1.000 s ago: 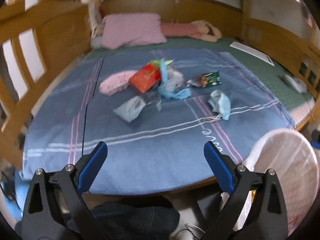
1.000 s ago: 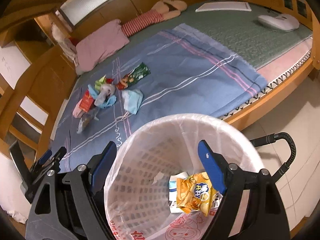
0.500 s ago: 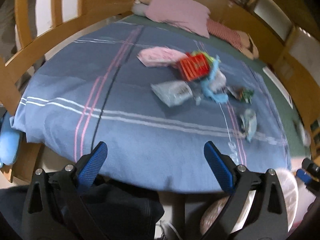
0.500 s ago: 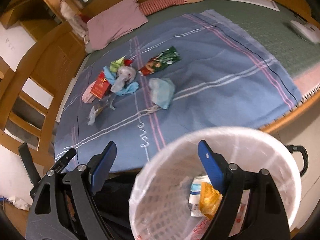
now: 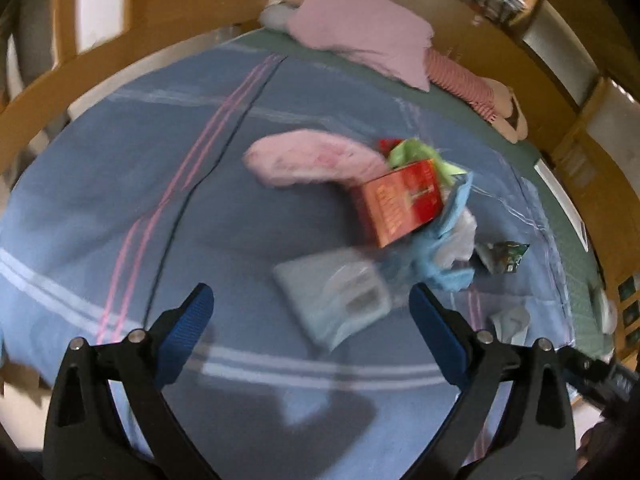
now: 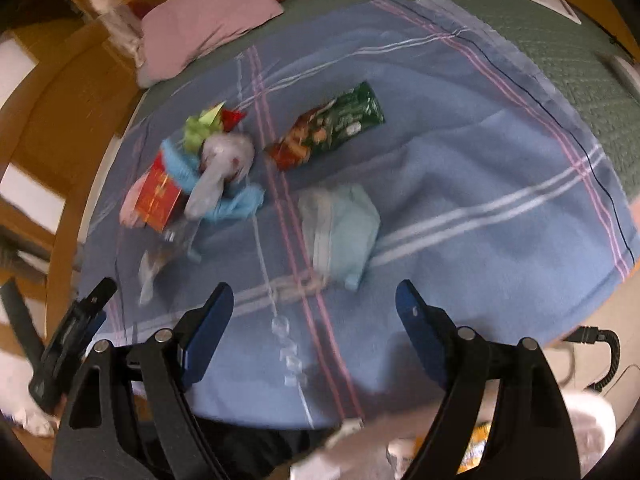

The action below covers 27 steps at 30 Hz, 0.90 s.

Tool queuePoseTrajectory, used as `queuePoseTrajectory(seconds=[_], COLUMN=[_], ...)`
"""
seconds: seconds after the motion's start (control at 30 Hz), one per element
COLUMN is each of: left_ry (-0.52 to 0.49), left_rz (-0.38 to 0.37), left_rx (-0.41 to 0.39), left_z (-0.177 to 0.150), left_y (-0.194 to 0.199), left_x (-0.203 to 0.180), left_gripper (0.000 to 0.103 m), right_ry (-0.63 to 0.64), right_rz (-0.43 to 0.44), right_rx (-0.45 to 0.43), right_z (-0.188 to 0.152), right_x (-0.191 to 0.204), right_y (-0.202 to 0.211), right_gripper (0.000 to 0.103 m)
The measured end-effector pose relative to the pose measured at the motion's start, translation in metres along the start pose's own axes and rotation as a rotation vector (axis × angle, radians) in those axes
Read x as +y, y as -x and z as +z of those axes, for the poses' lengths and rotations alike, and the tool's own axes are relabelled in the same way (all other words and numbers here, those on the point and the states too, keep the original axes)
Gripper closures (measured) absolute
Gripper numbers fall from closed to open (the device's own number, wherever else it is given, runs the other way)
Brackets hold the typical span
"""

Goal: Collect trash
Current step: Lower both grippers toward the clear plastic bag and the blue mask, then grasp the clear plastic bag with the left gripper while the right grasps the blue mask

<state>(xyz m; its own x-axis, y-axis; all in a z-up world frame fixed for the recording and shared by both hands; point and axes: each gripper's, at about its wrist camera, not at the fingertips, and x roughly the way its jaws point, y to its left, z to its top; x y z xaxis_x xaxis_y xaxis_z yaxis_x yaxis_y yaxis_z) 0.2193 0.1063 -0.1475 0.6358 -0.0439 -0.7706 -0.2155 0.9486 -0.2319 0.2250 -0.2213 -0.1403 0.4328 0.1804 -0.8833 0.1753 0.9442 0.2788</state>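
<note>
Blue striped blanket [image 6: 460, 184] fills both views, trash scattered across it. Left gripper [image 5: 310, 312] tips downward, jaws wide and empty, the pale plastic packet [image 5: 336, 296] lying right between and just beyond its tips, the red box [image 5: 400, 204] farther ahead. Right gripper [image 6: 314, 308] angles steeply down too, jaws spread, nothing held, a light-blue mask [image 6: 344, 232] just ahead. Risk: closing low could pinch blanket along with the packet, or the slick film slips free.

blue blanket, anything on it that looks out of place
Yes: litter is strewn on the blue blanket: a red box, a green snack wrapper, a crumpled pale blue mask and clear plastic bags.
</note>
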Motion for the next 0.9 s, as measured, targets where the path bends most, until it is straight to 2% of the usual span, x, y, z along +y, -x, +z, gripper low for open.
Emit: queuePoseTrajectory(seconds=[0.07,0.2,0.3,0.33,0.5,0.6,0.7,0.83,0.9], left_ry=[-0.072,-0.161,-0.127,-0.105,-0.108,-0.118,-0.108,-0.099,-0.059], left_rz=[0.008,-0.009,-0.044,-0.053,-0.029,-0.025,-0.050,-0.068,-0.103], left_rx=[0.016,0.123,0.181,0.193,0.170,0.153,0.160,0.154,0.147], left_z=[0.004,0.001,0.002,0.002,0.001,-0.002,-0.005,-0.011,-0.015], left_y=[-0.017,-0.047,-0.057,-0.059,-0.059,-0.054,-0.050,-0.034,-0.022], left_x=[-0.017,-0.035,-0.029,-0.025,-0.017,-0.018,-0.013,-0.007,0.000], left_gripper=[0.004,0.004,0.004,0.008,0.023,0.049,0.058,0.064,0.067], right_ry=[-0.020,-0.021,-0.002,0.006,0.047,0.100,0.130,0.162,0.168], right_rz=[-0.017,-0.049,-0.099,-0.116,-0.178,-0.210,-0.193,-0.163,-0.137], right_rx=[0.009,0.050,0.070,0.076,0.093,0.091,0.081,0.019,-0.002], right_z=[0.009,0.020,0.025,0.027,0.027,0.022,0.014,0.007,0.004], right_x=[-0.001,-0.003,-0.002,-0.001,0.008,0.013,0.015,0.018,0.020], right_y=[-0.015,-0.038,-0.057,-0.063,-0.082,-0.083,-0.077,-0.056,-0.047], right_gripper=[0.021,0.021,0.021,0.021,0.024,0.060,0.081,0.083,0.083])
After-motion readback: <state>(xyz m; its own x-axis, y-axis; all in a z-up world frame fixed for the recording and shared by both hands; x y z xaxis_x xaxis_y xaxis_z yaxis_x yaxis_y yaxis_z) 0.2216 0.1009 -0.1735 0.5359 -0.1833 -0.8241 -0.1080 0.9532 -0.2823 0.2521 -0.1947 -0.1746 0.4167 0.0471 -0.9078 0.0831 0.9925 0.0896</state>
